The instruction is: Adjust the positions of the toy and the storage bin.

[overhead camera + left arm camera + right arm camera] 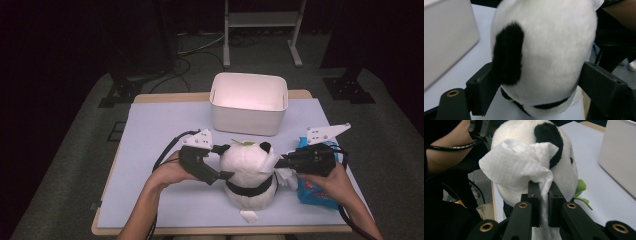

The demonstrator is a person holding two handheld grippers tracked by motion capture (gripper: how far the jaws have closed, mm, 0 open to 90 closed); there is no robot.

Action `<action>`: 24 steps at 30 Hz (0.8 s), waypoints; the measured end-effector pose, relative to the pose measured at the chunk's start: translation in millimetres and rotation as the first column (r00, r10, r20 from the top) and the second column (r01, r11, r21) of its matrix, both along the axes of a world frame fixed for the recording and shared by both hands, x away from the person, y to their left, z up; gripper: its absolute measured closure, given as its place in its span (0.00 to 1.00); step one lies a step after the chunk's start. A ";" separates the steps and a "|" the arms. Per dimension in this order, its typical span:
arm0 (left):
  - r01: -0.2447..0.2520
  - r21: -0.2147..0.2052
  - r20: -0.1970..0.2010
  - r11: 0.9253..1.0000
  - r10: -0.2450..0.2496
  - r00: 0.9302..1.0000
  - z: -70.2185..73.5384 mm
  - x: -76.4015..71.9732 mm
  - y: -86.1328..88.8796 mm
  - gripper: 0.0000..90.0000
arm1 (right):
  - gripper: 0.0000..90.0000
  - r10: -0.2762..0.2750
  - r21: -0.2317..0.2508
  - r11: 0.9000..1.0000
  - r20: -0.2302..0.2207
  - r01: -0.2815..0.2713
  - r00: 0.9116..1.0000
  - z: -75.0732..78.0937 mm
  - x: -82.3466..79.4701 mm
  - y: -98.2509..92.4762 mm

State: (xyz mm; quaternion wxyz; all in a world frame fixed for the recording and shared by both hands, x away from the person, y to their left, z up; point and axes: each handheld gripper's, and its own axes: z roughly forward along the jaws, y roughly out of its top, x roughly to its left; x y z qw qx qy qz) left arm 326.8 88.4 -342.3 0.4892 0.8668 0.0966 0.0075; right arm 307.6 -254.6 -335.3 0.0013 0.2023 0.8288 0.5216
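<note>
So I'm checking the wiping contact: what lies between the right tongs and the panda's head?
A white wipe, pinched in the right tongs, drapes against the plush panda; right gripper view.

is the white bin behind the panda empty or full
Empty as far as visible: the white rectangular plastic bin stands upright in the high view, its visible interior bare; the near floor is hidden.

Table (pixel 165 130): white bin (pixel 248 105), plush panda (pixel 249 172), blue packet (pixel 314 192).

No text, label, brand, number or sign can be read anywhere; the print on the blue packet (pixel 315 192) at the tabletop's right is too blurred.
</note>
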 end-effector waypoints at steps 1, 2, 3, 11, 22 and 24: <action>-0.001 -0.005 -0.017 1.000 0.001 1.000 -5.2 1.2 0.7 0.18 | 0.92 0.000 -0.001 1.000 0.000 0.000 1.000 -0.1 -0.1 -0.2; -0.002 -0.014 -0.027 1.000 0.002 1.000 -8.5 2.0 1.4 0.18 | 0.92 -0.003 -0.010 1.000 -0.001 0.003 1.000 -0.4 -0.4 -0.3; 0.000 -0.032 -0.041 0.999 -0.001 0.999 -11.2 2.2 1.6 0.18 | 0.92 -0.005 -0.011 1.000 -0.003 0.005 1.000 -1.0 -0.6 -0.5; 0.013 -0.086 0.004 0.996 -0.012 1.000 -7.2 1.1 5.1 0.36 | 0.92 0.022 0.025 0.999 -0.010 -0.022 1.000 0.8 0.5 -1.8; 0.000 -0.057 0.079 0.998 0.005 0.997 3.0 -5.0 15.1 0.40 | 0.92 0.036 0.062 0.997 0.002 -0.036 0.999 13.4 5.9 7.6; 0.003 -0.056 0.082 0.998 0.001 0.997 3.7 -6.1 12.7 0.40 | 0.92 0.037 0.048 0.998 0.025 -0.038 0.999 21.8 4.9 11.9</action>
